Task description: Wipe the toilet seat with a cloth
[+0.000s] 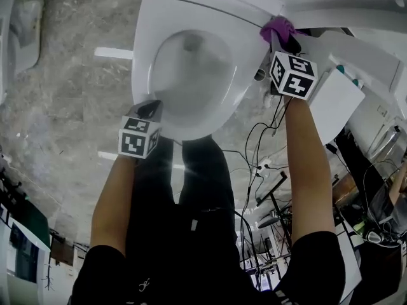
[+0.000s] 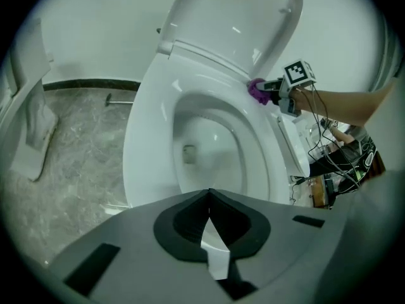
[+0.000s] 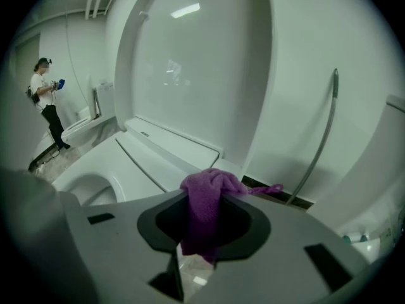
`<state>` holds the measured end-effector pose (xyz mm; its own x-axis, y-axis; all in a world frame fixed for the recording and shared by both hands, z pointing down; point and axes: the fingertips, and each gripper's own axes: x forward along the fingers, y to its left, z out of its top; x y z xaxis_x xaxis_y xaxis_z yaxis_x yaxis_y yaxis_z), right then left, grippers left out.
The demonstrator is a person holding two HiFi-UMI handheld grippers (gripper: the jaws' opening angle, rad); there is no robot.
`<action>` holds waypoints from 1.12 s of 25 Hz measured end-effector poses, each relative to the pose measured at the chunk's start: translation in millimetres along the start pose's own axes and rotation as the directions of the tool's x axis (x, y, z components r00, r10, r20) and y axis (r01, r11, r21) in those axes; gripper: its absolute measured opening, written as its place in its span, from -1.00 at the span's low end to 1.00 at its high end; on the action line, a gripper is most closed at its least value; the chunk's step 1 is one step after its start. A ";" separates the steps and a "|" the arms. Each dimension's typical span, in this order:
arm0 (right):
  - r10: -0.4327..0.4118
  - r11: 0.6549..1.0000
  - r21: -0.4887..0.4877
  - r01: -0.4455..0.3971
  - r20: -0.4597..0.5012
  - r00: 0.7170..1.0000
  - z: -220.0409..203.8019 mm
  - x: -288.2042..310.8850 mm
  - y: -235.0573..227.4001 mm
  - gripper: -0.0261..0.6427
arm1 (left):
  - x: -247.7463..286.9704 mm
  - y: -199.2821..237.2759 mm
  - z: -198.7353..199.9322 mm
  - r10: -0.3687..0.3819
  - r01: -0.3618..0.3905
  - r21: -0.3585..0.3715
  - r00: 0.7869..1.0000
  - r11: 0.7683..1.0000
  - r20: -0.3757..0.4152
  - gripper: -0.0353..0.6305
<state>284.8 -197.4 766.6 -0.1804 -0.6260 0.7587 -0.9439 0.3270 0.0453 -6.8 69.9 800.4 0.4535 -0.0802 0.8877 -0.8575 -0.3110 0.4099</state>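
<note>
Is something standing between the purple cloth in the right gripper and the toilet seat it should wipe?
Nothing visible. The lid is raised, the toilet seat bare, and the purple cloth in the right gripper sits at its rear right edge.

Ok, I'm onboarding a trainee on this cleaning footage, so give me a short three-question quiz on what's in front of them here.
1. What is clamped in the right hand-held gripper? A) a purple cloth B) a yellow sponge C) nothing
2. True or false: the toilet lid is folded down over the seat.
3. Fill in: the left hand-held gripper has its jaws ____, with nothing between them.
Key: 1 A; 2 false; 3 together.
</note>
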 end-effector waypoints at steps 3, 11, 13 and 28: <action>-0.019 1.000 0.021 0.019 0.023 1.000 1.6 8.4 -0.2 -0.64 | 1.3 -1.4 2.7 -0.033 0.034 -0.051 0.999 0.998 0.021 -0.87; -0.025 1.000 0.005 0.025 0.082 0.996 0.3 3.3 43.3 -0.64 | -11.6 -2.8 24.1 -0.037 0.039 -0.026 0.998 0.999 0.054 -0.87; 0.016 0.997 -0.078 -0.008 0.097 0.995 6.2 7.1 74.3 -0.64 | -15.0 -5.6 27.0 -0.062 0.063 -0.017 0.996 0.998 0.063 -0.87; 0.435 0.693 -0.591 -0.413 -0.114 0.893 -20.5 -4.5 176.2 -0.64 | -19.1 -17.0 14.8 -0.136 0.136 0.023 0.989 0.991 0.048 -0.87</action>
<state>125.0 -122.5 784.5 -0.5406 -0.3363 0.7712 -0.4163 0.9035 0.1022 2.8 62.7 773.3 0.5775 -0.0826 0.8122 -0.7823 -0.3405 0.5215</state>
